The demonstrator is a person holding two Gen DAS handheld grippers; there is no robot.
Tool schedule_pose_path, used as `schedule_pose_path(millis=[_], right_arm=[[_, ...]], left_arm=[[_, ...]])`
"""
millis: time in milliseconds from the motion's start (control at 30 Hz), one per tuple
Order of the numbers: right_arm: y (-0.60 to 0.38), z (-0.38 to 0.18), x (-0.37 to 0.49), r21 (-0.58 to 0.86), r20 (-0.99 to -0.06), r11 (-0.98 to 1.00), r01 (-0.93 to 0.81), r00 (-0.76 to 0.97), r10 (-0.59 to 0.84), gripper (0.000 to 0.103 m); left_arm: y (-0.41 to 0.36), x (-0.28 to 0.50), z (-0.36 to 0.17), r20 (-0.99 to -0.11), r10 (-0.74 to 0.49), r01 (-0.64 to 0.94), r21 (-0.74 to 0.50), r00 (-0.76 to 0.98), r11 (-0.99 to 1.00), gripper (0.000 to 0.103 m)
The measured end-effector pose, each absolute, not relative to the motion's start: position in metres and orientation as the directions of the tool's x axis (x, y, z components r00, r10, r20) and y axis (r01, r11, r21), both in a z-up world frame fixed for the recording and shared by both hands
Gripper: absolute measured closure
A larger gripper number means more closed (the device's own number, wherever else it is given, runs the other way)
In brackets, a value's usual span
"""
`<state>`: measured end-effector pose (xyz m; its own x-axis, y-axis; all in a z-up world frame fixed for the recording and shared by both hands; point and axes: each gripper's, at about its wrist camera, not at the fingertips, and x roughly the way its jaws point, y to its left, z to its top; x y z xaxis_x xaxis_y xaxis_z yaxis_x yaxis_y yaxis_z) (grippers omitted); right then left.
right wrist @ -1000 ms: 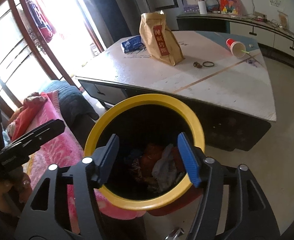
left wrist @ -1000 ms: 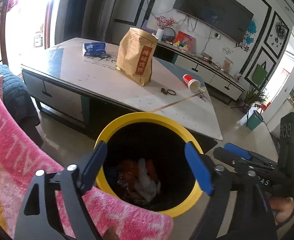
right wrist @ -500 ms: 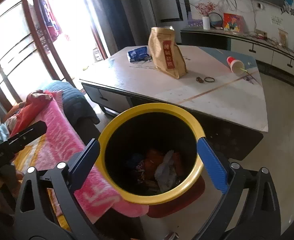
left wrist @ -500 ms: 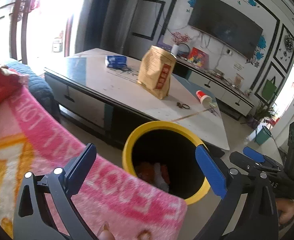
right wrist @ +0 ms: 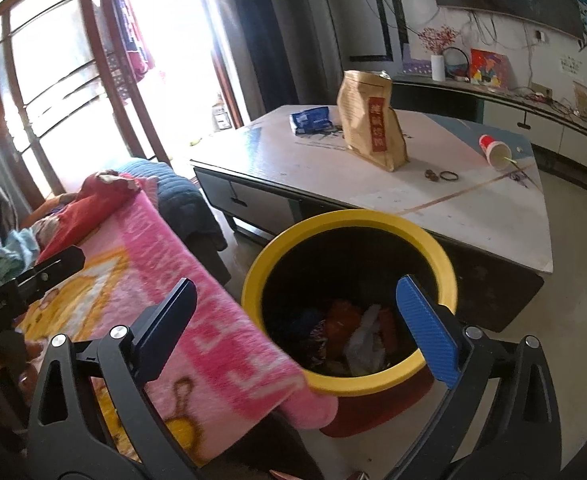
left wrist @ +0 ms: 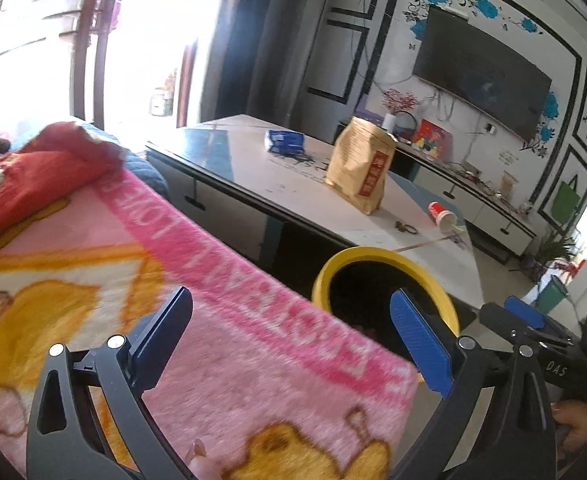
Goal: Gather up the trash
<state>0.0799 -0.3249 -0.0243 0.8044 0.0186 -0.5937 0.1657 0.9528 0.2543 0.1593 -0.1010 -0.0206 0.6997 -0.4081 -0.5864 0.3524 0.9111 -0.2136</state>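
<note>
- The paper bag stands upright mid-table, with the tipped red cup near the far edge and a blue packet behind the bag.
- All three look light and crushable; the bag probably pinches best at its crumpled top, the cup across its rim.
- The yellow-rimmed bin sits on the floor between table and pink blanket, already holding scraps.
- The right gripper hovers over the bin, fingers spread wide, empty.
- The left gripper hangs above the blanket, equally wide, holding nothing.
</note>
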Motion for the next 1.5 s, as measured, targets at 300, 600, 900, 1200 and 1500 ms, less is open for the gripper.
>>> schedule_pose_path(millis=[300,600,900,1200,1500], right_arm=[[-0.286,-0.022,0.052,0.205,-0.491,0.969,0.140,0.871,-0.022,0.011],[-0.266,-0.019,0.017,0.113,-0.302,0.981,0.156,0.946,-0.115,0.011],[-0.258,-0.022,0.007,0.075,-0.230,0.980,0.186,0.959,-0.164,0.011],[-0.253,-0.031,0.009,0.075,-0.260,0.980,0.184,0.952,-0.159,0.011],[-0.254,-0.032,0.009,0.089,-0.274,0.976,0.197,0.947,-0.166,0.011]], left_arm=[[-0.067,0.125,-0.019,-0.549,-0.335,0.282,-0.182,0.766,0.942,0.007],[-0.048,0.083,-0.017,-0.464,-0.284,0.251,-0.133,0.839,0.959,0.006],[-0.038,0.061,-0.020,-0.393,-0.243,0.210,-0.124,0.887,0.970,0.006],[-0.035,0.060,-0.024,-0.388,-0.229,0.194,-0.128,0.893,0.973,0.006],[-0.034,0.059,-0.023,-0.389,-0.223,0.187,-0.130,0.894,0.974,0.006]])
